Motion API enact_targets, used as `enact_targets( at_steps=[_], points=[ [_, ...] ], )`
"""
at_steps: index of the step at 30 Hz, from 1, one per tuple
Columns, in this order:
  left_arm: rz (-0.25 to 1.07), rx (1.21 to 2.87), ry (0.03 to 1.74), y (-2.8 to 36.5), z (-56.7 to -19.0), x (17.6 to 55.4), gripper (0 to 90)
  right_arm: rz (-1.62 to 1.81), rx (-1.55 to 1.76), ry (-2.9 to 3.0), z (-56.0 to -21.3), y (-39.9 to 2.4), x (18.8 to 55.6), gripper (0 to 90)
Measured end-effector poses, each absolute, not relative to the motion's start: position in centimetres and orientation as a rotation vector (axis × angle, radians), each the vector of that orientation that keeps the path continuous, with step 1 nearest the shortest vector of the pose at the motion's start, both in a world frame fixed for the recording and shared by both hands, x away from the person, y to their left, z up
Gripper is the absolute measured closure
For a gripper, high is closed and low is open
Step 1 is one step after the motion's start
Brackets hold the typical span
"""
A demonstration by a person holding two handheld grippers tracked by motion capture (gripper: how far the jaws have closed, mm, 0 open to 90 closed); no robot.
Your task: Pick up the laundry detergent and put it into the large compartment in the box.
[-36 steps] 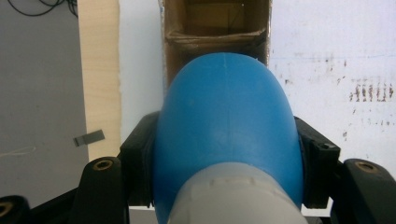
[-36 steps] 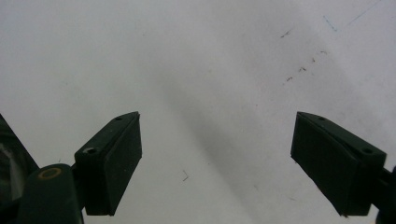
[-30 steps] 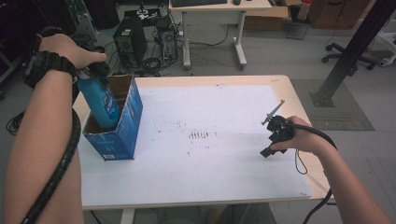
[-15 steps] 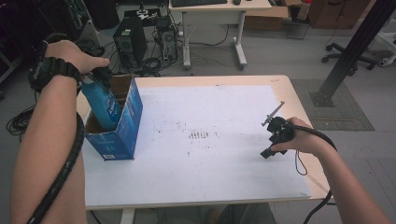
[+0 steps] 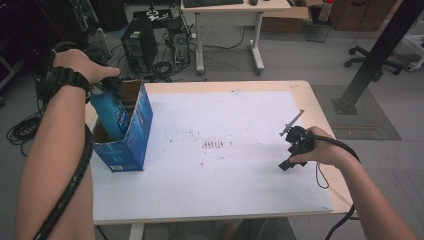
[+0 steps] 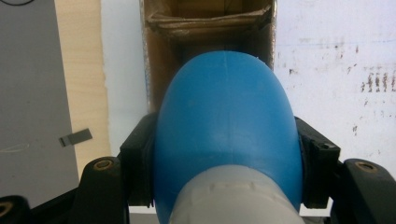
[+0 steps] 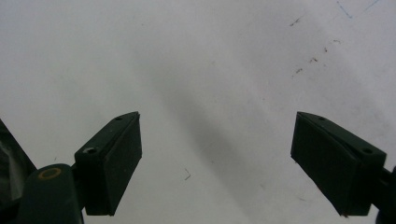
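My left gripper is shut on a blue bottle, held upright with its lower end inside an open blue cardboard box at the table's left edge. In the left gripper view both black pads press the sides of the blue bottle, its pale cap end nearest the camera, and the box's brown inside lies just beyond. My right gripper rests low over the white table near its right edge. There its jaws stand wide apart, right gripper holding nothing.
The white tabletop carries faint dark marks in its middle. A wooden rim borders the table. Beyond the far edge are computer towers, cables and a desk. A black post stands on the floor at the right.
The left hand has shifted slightly with the bottle, which sits a little lower in the box. The right hand has stayed where it was.
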State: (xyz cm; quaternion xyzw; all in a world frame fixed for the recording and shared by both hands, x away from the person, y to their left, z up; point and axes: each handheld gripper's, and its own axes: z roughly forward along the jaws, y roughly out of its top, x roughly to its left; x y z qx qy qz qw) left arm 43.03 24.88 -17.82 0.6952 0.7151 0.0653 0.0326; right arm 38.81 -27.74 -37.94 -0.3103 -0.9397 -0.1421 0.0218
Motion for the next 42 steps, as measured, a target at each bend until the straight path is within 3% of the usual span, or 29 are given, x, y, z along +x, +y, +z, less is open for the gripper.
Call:
enact_targets(
  at_steps=[42],
  points=[
    [0.144,2.181,2.183,24.9,-21.8,43.1,37.4,-0.423,-0.961,-2.898,-38.9,-27.6,38.6,16.7]
  ],
)
